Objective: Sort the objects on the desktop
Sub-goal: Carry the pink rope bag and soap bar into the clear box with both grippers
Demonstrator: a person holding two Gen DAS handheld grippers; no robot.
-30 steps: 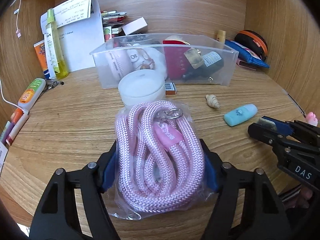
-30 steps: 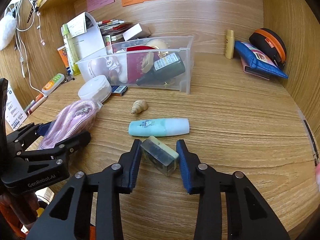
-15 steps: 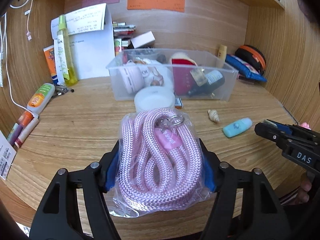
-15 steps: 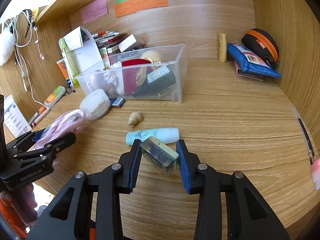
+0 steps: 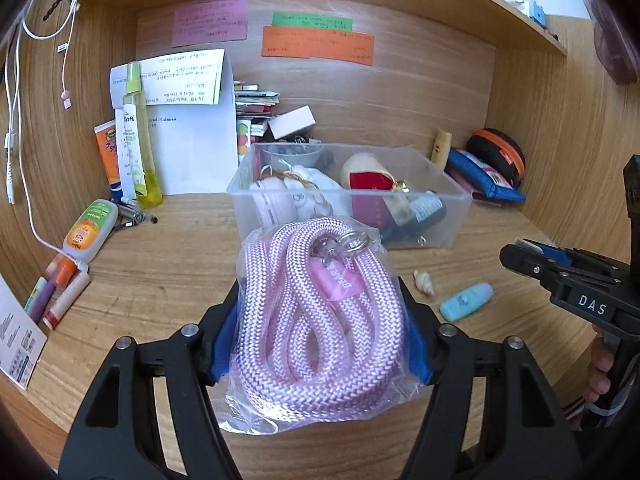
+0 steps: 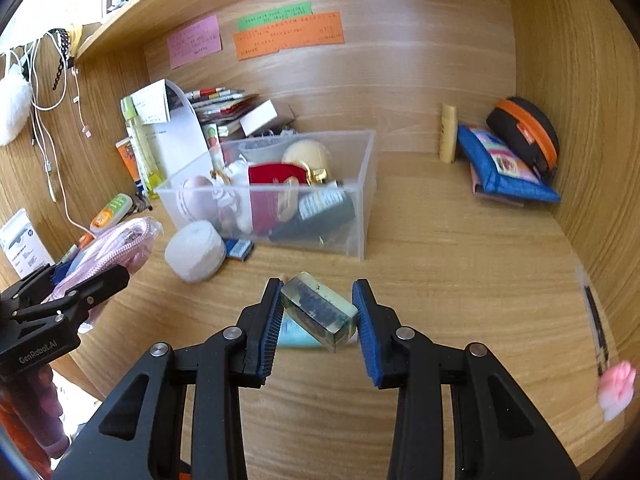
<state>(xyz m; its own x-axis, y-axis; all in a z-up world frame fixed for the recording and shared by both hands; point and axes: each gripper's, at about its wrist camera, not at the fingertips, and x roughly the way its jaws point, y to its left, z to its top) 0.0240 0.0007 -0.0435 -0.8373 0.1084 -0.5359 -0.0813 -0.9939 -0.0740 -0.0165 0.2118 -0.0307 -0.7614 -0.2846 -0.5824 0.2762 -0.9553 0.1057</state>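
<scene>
Left wrist view: the bagged pink rope [image 5: 320, 316] sits clamped between the pads of the left gripper [image 5: 320, 344], lifted off the counter [image 5: 152, 280]. Ahead of that gripper and a little above the rope stands the clear bin [image 5: 448, 216], already crowded. The right gripper [image 6: 318, 320] is clamped on a small clear block [image 6: 318, 310], with the bin ahead and slightly left. Both loads look mid-carry; the next move, I judge, is bringing each over the bin's rim before letting go. A seashell [image 5: 424, 283] and a blue tube [image 5: 466, 301] remain on the counter.
</scene>
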